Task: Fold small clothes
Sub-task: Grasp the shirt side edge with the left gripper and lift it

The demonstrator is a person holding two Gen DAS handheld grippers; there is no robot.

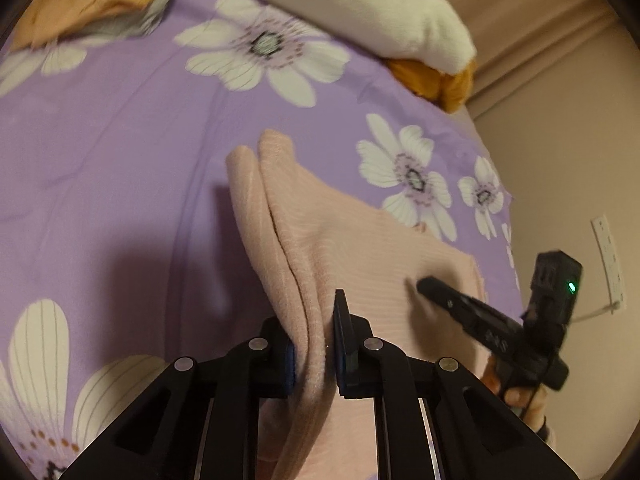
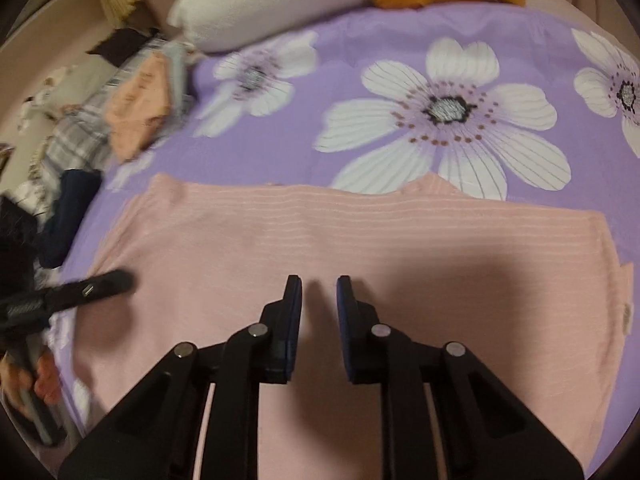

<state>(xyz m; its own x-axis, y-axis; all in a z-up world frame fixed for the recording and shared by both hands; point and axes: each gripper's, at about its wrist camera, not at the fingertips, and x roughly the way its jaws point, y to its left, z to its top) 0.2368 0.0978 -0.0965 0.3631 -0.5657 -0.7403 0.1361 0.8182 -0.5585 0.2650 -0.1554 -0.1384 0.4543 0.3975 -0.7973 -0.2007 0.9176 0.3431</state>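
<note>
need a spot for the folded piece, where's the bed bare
Bare purple sheet lies beyond the pink garment, between it and the white pillow, and in the left wrist view, to the garment's left. Crowded: the heap of clothes at the bed's left edge and the pillows at the head.

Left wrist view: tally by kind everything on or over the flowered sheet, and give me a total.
Tongs: 2, the left tongs and the right tongs
Pink top: 1
White pillow: 1
Mustard cloth: 1
Peach garment: 1
Grey cloth under it: 1
Total: 7
</note>
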